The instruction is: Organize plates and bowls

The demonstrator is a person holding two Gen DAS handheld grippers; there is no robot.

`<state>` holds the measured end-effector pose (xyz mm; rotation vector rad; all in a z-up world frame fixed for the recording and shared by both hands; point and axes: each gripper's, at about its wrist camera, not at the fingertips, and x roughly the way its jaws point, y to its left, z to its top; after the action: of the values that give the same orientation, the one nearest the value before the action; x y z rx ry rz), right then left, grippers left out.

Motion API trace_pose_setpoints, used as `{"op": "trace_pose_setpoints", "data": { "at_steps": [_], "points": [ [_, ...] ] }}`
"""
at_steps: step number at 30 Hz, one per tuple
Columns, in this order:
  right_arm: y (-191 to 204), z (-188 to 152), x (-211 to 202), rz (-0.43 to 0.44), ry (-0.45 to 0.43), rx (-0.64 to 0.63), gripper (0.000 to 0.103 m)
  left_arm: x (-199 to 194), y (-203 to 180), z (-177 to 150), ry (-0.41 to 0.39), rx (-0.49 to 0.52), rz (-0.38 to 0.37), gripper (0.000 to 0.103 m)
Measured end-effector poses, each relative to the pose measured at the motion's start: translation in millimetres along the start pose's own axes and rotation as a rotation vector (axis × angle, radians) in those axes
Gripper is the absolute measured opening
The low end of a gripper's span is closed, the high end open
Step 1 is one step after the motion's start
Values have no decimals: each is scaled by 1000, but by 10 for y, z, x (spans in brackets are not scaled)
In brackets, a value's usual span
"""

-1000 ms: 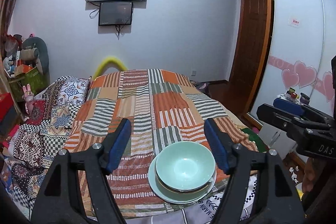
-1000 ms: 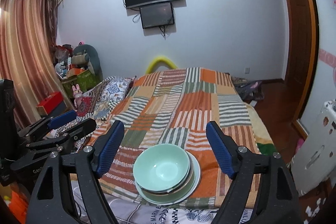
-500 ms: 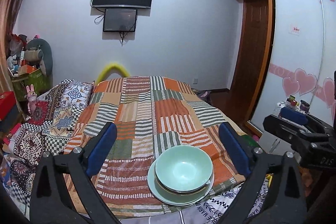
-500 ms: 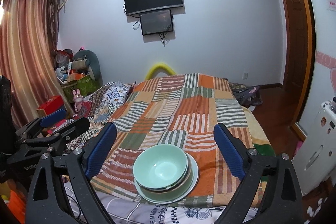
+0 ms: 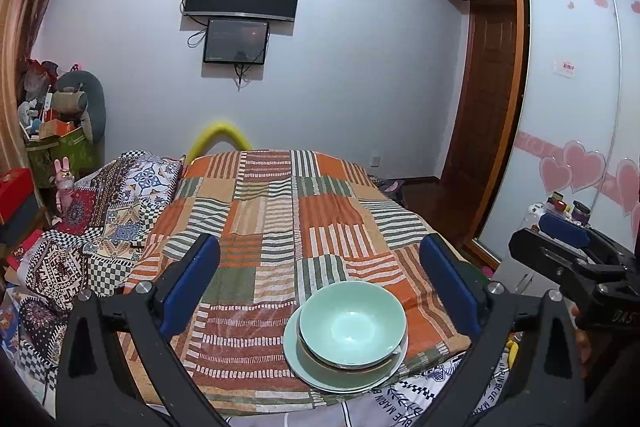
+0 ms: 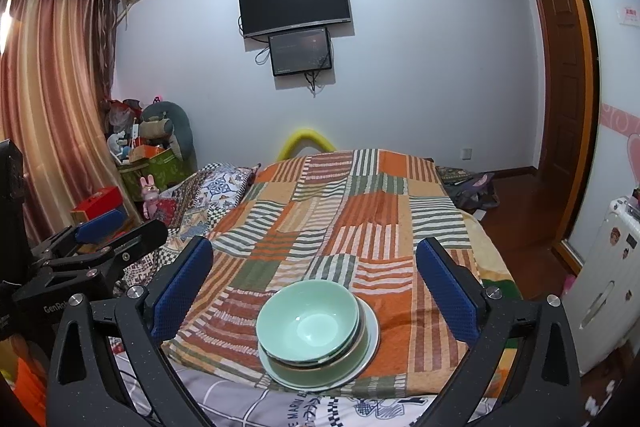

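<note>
A pale green bowl [image 5: 352,319] sits nested on a stack with another bowl and a pale green plate [image 5: 308,367] at the near edge of the bed. The stack also shows in the right wrist view, bowl [image 6: 308,323] on plate [image 6: 370,339]. My left gripper [image 5: 320,285] is open and empty, held back from the stack and above it. My right gripper [image 6: 314,283] is open and empty too, just behind the stack. Each gripper shows at the side of the other's view, the right one [image 5: 568,247] and the left one [image 6: 104,231].
The bed is covered by an orange and green striped patchwork blanket [image 5: 280,219] with patterned bedding [image 5: 104,219] on the left. A white suitcase [image 6: 600,291] stands right of the bed, clutter and boxes [image 6: 140,163] at the far left, a wardrobe [image 5: 576,107] to the right.
Both grippers have opened wider and drawn back and up from the stack. The bowls and plate have not moved.
</note>
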<state>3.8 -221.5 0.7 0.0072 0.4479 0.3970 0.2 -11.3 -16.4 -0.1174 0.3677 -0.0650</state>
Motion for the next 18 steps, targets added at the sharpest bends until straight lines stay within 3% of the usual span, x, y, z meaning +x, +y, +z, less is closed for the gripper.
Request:
{"op": "trace_pose_setpoints", "data": {
  "at_steps": [18],
  "points": [
    [25, 5, -1, 1, 1, -3, 102, -23, -43, -5, -14, 20, 7, 102]
  ]
}}
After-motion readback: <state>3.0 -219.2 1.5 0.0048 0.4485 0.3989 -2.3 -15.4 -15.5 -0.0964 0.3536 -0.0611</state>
